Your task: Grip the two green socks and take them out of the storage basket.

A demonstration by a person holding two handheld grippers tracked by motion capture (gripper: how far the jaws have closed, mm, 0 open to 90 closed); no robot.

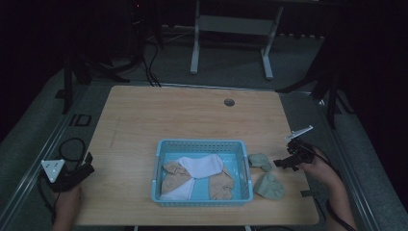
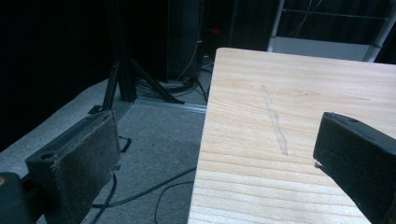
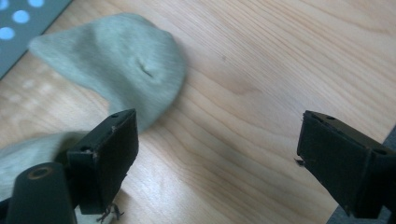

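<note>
A blue plastic basket [image 1: 244, 169] sits near the table's front middle with a white sock [image 1: 204, 166] and tan socks [image 1: 175, 180] inside. Two pale green socks lie on the wood just right of it: one [image 1: 260, 161] by the basket's right rim, the other [image 1: 270, 186] nearer the front. My right gripper [image 1: 280, 164] hovers beside the upper green sock [image 3: 116, 60], jaws open with only bare wood between them. At the table's left edge my left gripper [image 1: 88, 163] is open over the edge with nothing between its jaws [image 2: 210, 154].
The wooden table [image 1: 192, 115] has a round grommet hole [image 1: 229, 102] near its far edge. Dark stand legs [image 2: 123, 79] and cables lie on the grey floor at the left. A white desk frame [image 1: 231, 29] stands behind the table.
</note>
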